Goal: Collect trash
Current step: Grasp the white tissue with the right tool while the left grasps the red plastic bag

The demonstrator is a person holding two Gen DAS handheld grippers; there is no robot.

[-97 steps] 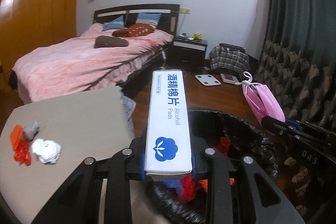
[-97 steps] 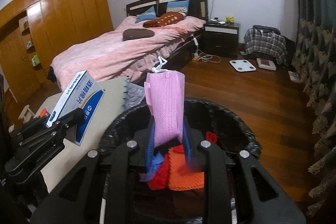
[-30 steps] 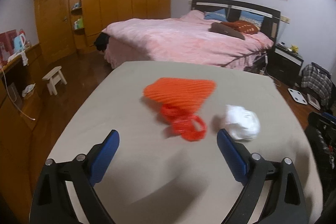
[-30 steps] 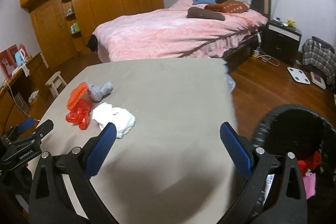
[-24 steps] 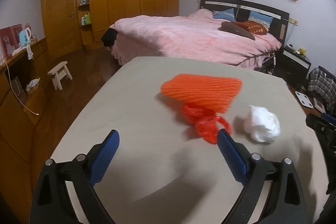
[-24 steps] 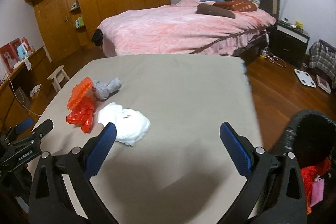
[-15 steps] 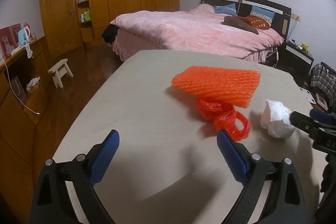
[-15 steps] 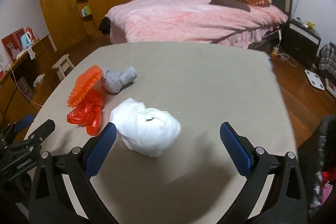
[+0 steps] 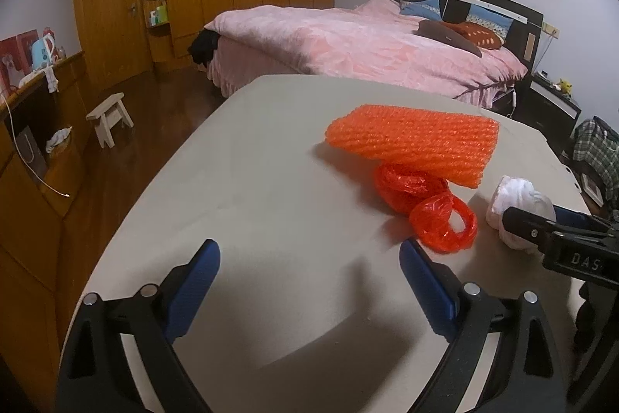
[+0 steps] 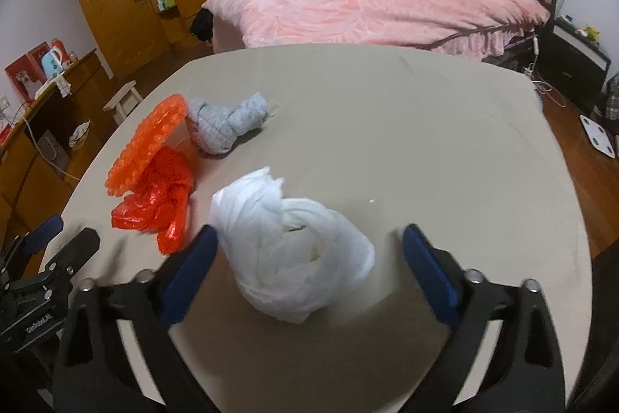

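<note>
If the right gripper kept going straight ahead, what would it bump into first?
Probably the white bag: it lies on the table between the open fingers of the right gripper, directly ahead.

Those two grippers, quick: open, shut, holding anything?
Left gripper: open, empty.
Right gripper: open around the white plastic bag, not gripping it.

Both wrist views low over table (image 9: pixel 271 180), bedward, sharing trash

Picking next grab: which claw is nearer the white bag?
Right. The right claw straddles the white bag, open; the left claw sits farther left, by the red bag.
</note>
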